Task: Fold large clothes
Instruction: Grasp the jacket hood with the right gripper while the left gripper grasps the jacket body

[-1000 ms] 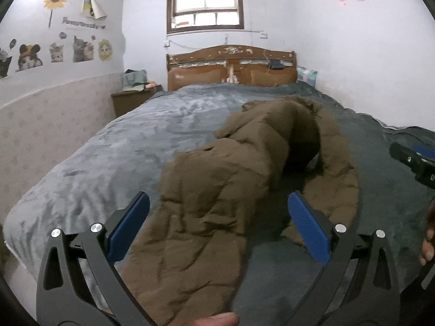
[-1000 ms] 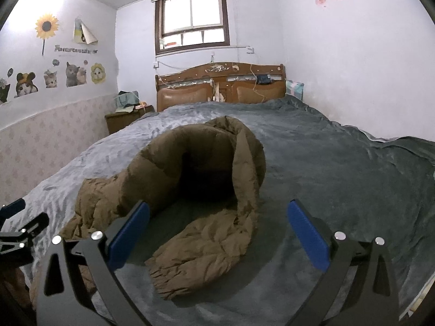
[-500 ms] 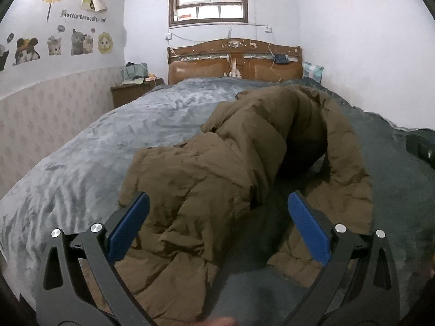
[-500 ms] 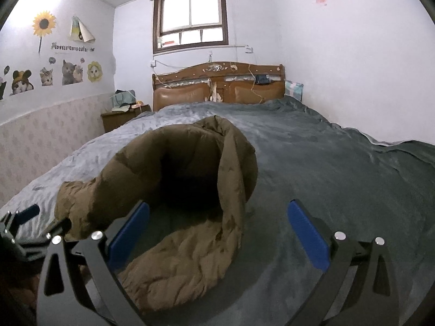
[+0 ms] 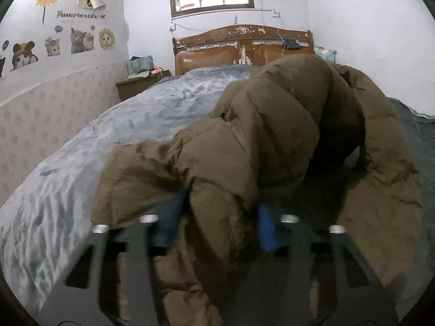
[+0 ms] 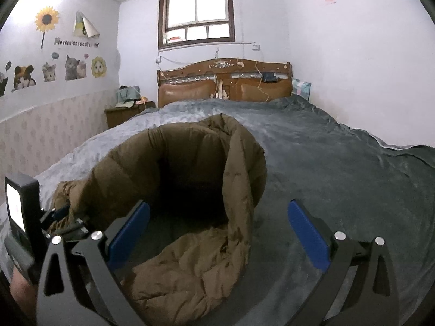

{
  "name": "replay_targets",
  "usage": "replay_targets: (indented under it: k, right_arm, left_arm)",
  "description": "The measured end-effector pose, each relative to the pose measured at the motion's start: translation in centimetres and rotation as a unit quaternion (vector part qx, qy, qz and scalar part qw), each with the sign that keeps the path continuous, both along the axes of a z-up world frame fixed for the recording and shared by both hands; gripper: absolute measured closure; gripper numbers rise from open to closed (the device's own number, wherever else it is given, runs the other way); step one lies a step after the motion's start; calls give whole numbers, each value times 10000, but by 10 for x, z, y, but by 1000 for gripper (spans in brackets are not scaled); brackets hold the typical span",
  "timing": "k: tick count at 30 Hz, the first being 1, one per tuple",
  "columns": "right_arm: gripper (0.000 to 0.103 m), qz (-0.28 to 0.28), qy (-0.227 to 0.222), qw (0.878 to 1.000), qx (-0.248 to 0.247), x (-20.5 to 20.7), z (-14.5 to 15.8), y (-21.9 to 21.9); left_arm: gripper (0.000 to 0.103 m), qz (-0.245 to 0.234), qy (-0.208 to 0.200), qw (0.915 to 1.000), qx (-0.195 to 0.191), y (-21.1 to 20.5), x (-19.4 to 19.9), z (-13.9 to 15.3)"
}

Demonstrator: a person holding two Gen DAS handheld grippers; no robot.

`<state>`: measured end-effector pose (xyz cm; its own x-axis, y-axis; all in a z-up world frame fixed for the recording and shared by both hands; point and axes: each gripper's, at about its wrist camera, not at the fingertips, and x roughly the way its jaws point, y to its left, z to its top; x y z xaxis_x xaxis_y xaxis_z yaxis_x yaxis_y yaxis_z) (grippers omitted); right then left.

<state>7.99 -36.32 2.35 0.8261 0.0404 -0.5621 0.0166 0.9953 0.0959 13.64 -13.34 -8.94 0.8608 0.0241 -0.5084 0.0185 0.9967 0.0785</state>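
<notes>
Pinching the brown puffy coat [image 5: 244, 146], the left gripper [image 5: 221, 225] should pull slowly; the right gripper [image 6: 217, 231] waits, spread wide.

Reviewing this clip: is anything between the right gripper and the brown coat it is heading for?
Nothing visible is. The right gripper is open just above the near fold of the brown puffer coat, with only grey blanket around. The left gripper has narrowed onto a coat fold.

Left gripper [image 5: 221, 226] motion-blurred; its left blue pad hidden behind a fold of brown puffer jacket [image 5: 272, 135]. Jacket's lower hem cut off at frame bottom.
</notes>
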Motion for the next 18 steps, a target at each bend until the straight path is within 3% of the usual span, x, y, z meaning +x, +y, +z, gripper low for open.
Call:
replay_targets:
  k: [1, 4, 12, 18]
  right_arm:
    - [2, 12, 36, 10000, -19, 2, -1, 2]
    - [2, 57, 89, 9999, 18, 7, -3, 7]
    - [2, 801, 82, 9964, 263, 27, -6, 59]
    - [2, 1290, 276, 9905, 390, 68, -39, 108]
  left_arm:
    - [77, 32, -7, 10000, -5, 8, 0, 3]
    - [83, 92, -47, 9999, -123, 42, 0, 18]
    - [85, 215, -355, 9991, 54, 112, -17, 52]
    - [85, 432, -407, 9981, 146, 147, -30, 58]
